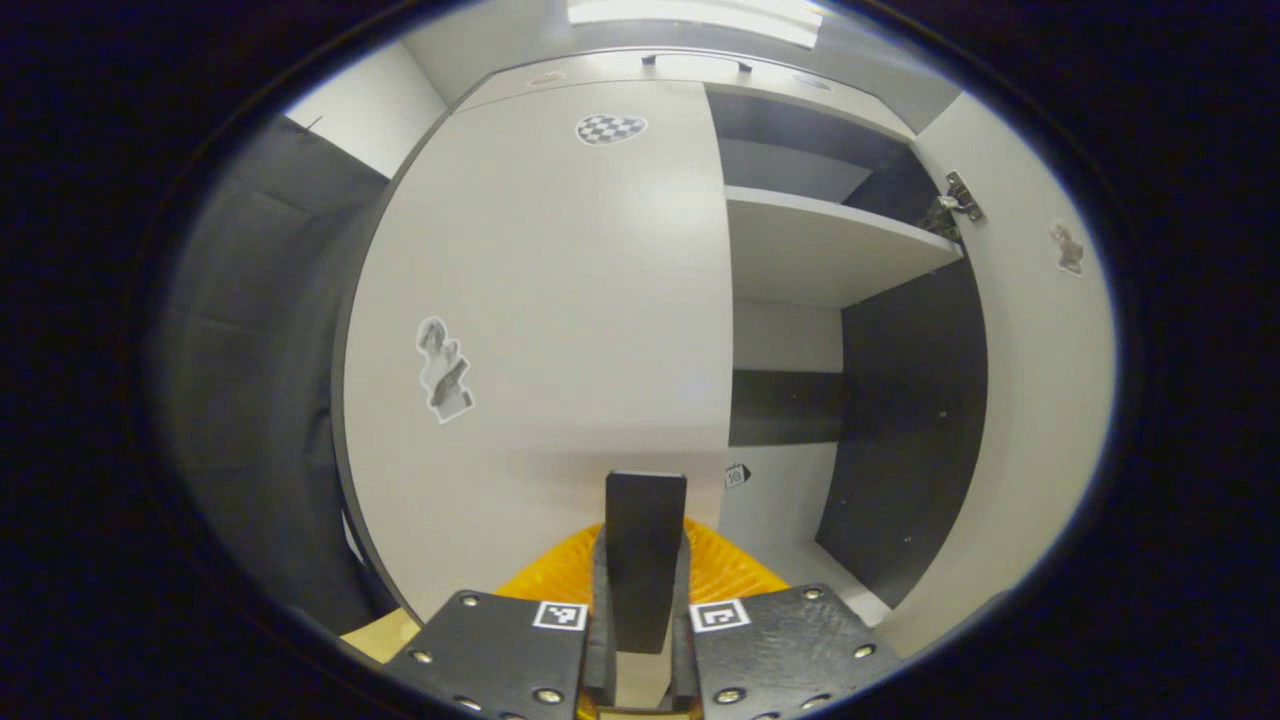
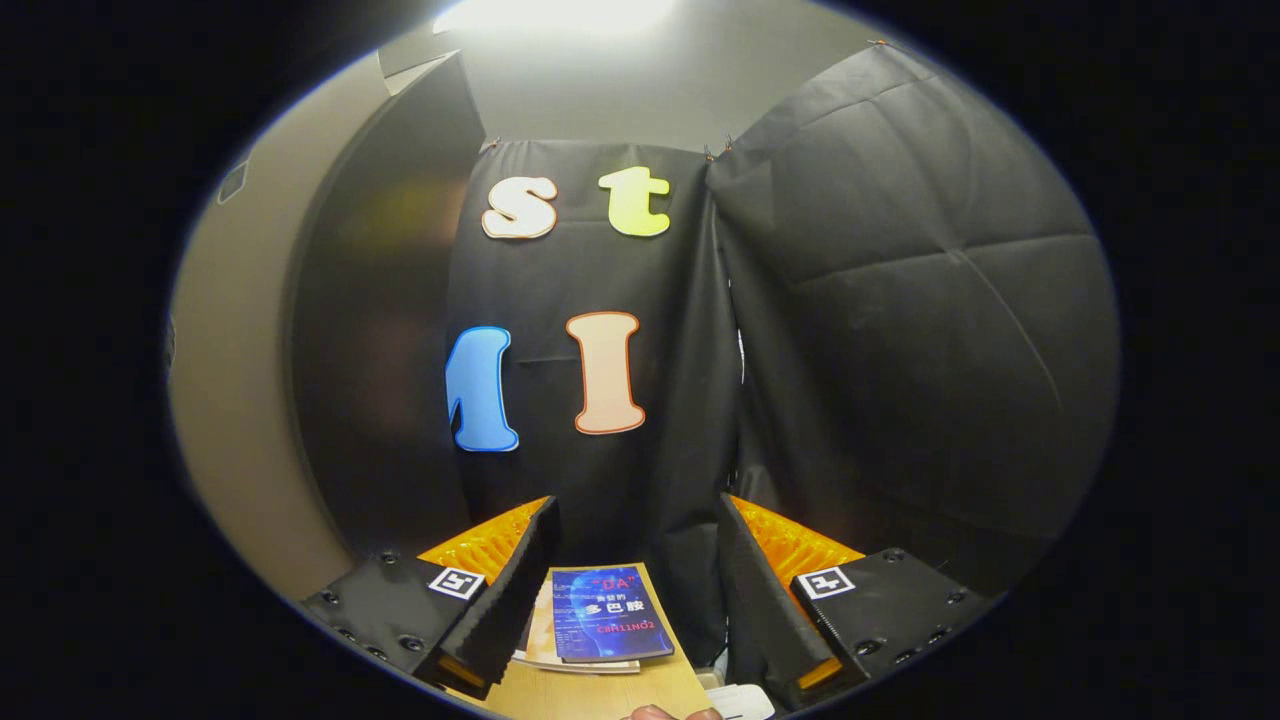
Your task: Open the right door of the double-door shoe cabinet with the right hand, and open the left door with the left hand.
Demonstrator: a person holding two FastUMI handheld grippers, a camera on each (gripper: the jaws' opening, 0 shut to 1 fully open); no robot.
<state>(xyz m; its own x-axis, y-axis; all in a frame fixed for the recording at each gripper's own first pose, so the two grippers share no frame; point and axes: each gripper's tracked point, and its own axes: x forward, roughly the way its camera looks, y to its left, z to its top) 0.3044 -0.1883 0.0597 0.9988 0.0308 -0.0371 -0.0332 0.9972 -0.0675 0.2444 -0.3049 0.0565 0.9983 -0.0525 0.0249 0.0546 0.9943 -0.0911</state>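
R door (image 1: 1040, 330) already swung wide, L door (image 1: 560, 330) shut w/ left gripper (image 1: 645, 560), jaws closed, just before it; right gripper (image 2: 635, 570) open, idle; next: hook L door's edge, pull.

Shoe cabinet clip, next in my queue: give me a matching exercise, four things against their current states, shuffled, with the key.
Things:
1. left door
2. right door
3. left gripper
4. right gripper

States:
A. swung open, hinge exposed
B. fingers spread wide, above a book
C. closed flat, with stickers on its face
D. fingers closed together, pointing at the cabinet

Pairs: 1-C, 2-A, 3-D, 4-B
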